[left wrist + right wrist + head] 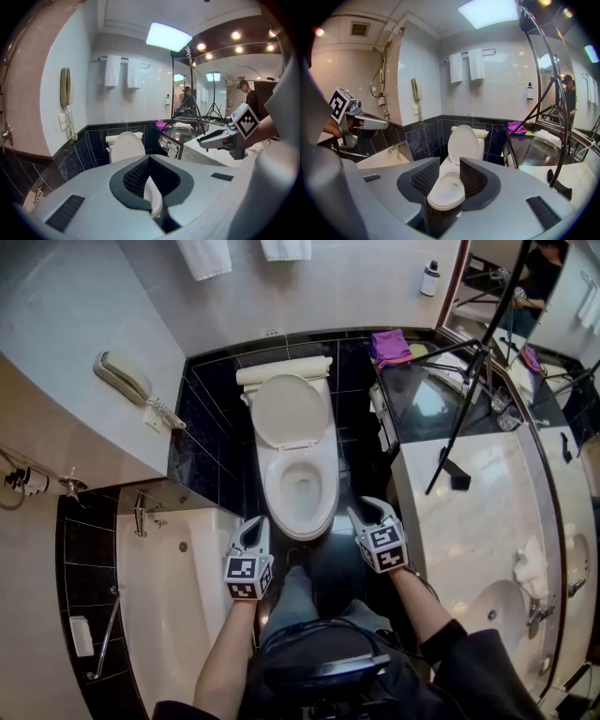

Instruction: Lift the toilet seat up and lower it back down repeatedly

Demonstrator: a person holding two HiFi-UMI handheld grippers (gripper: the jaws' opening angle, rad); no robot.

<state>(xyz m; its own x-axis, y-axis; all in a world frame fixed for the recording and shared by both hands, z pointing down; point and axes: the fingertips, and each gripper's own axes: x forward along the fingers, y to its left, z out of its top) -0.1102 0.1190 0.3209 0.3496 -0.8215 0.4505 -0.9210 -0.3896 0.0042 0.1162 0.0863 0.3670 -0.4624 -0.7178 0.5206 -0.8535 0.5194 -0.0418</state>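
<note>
Approach looks to be the step in hand: the person stands facing the toilet with both tools held low in front of it, and neither touches anything. The left gripper hangs just off the bowl's front left, its jaws nearly together with only a thin slit between them and nothing in it. The right gripper sits off the front right, jaws a moderate way apart and empty too; its own view only frames the toilet well beyond them. The lid leans upright against the tank, and the toilet seat seems to lie flat on the bowl, though I can't swear that ring isn't bare rim. To my mind the next move calls for one tool to reach the seat's front edge, get a jaw under the lip and swing it up towards the lid, gently
</note>
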